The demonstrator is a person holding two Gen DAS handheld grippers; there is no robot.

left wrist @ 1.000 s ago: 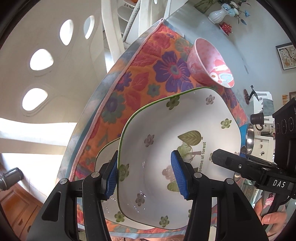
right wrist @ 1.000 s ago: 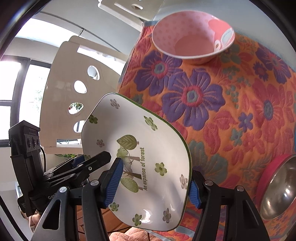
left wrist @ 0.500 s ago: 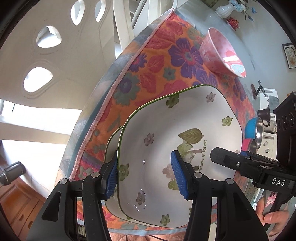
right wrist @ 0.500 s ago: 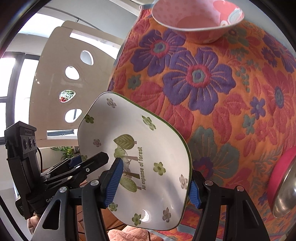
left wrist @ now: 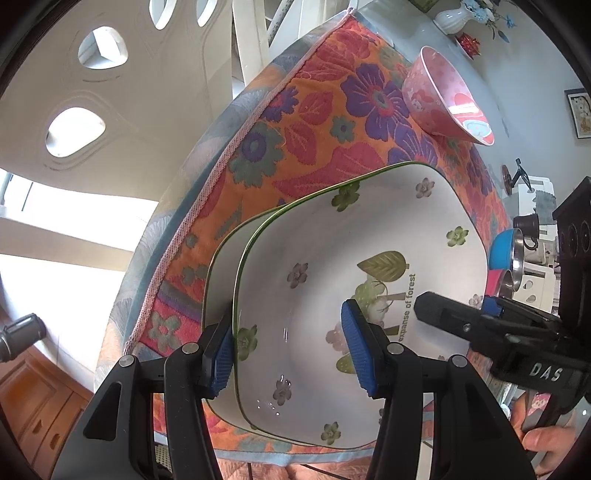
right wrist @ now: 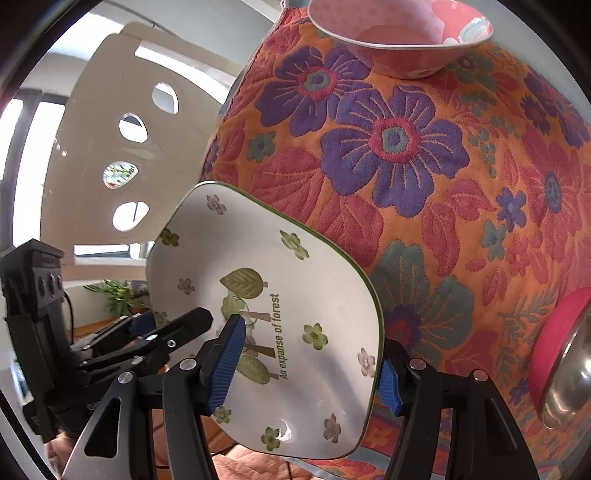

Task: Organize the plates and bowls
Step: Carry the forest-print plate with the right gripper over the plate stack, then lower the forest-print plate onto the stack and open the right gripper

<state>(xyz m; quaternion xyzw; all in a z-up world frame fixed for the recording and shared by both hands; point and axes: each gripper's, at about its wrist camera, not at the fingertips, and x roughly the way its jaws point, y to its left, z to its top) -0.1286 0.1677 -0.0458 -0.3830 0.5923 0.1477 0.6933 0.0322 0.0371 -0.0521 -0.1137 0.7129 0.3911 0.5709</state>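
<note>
White squarish ceramic plates (left wrist: 369,236) with green rims and flower prints sit stacked, 2 deep, at the near edge of the worktop's orange floral cloth (left wrist: 314,122). The left hand-held gripper (left wrist: 291,347) and right hand-held gripper (right wrist: 306,363) each straddle opposite rims of the top plate, seemingly clamped on it. A pink patterned bowl (right wrist: 399,33) stands well apart, farther back.

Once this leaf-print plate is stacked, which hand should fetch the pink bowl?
Probably right: the pink patterned bowl sits straight ahead of the right tool; the left tool sees it off to one side.
</note>
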